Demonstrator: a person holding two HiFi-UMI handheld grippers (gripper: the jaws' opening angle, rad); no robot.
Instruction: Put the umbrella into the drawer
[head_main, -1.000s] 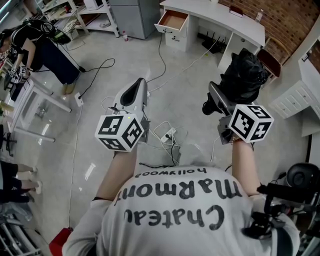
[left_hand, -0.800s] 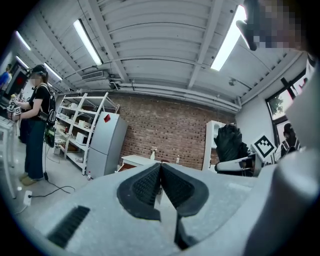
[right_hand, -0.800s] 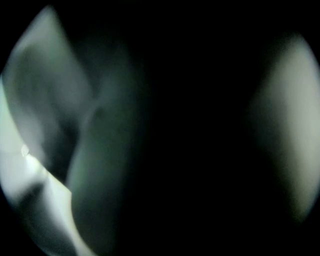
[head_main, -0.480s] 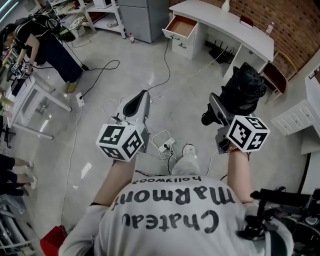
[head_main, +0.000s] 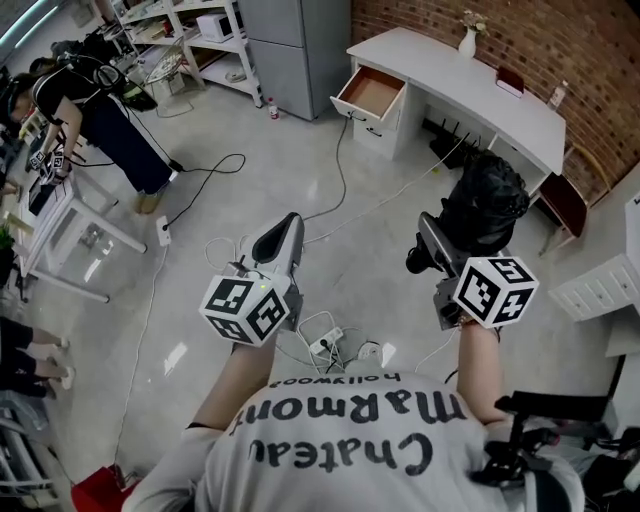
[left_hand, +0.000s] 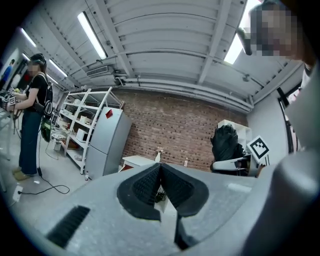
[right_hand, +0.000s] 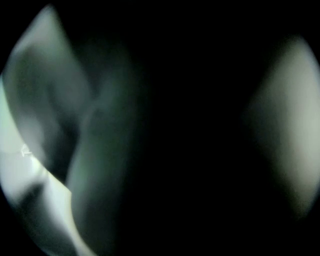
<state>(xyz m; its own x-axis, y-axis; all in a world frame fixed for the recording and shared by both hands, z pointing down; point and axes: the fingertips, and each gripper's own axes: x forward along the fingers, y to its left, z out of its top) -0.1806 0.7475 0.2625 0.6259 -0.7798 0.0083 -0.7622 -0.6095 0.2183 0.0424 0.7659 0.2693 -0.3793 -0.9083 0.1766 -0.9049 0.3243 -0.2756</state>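
1. Umbrella (head_main: 487, 198): black, folded, clamped in the right gripper (head_main: 447, 240), right of centre, well short of the drawer (head_main: 371, 92).
2. Left gripper (head_main: 281, 238): closed, empty.
3. Drawer: open, far, in white desk (head_main: 480, 90).

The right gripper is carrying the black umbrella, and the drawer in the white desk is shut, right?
Not quite. The drawer in the white desk is pulled open, not shut; the head view shows its brown inside. The rest is right: the right gripper is carrying the black umbrella.
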